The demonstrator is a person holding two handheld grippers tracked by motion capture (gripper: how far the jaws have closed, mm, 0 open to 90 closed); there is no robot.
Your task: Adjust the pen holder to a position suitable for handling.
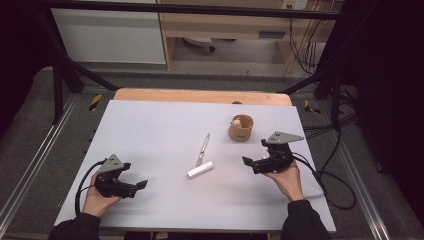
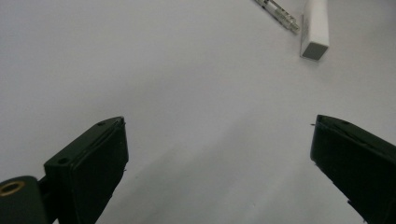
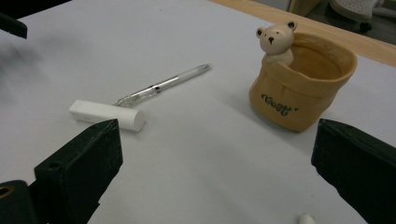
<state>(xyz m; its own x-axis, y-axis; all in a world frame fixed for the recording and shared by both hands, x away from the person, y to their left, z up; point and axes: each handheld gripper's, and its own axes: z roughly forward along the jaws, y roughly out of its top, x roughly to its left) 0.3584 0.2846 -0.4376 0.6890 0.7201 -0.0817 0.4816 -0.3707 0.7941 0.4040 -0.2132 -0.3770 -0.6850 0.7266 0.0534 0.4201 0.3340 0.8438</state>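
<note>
Jaws of hard matte black plastic, blocky and flat-faced, stand spread wide on both of your grippers, and nothing sits between them. Your left gripper (image 1: 141, 184) is released and hovers near the front left corner of the worktop (image 1: 150, 125), its grey three-cornered plate on top; in the left gripper view only bare sheet lies between its jaws. Your right gripper (image 1: 247, 161) is likewise released, held near the right edge, and it touches nothing.

Out from the right gripper, toward the middle of the worktop, lies a white stick (image 3: 106, 115), a smooth, chalky-looking cylinder with a flat end, lying on its side. Just beside it, tip almost at the stick, lies a pen (image 3: 163, 85) with a clear, glossy barrel and a slim straight shape; whether the two touch cannot be told. Both are well apart from either gripper.

Toward the back right corner stands a squat pot (image 3: 301, 86), upright, ochre and glazed like ceramic, shaped like a soft sack with a rolled rim and dark lettering on its side. A small cream bear figure (image 3: 277, 42) peeks over its rim.

The worktop itself is a smooth, pale grey sheet laid over a wooden table whose back edge shows.
</note>
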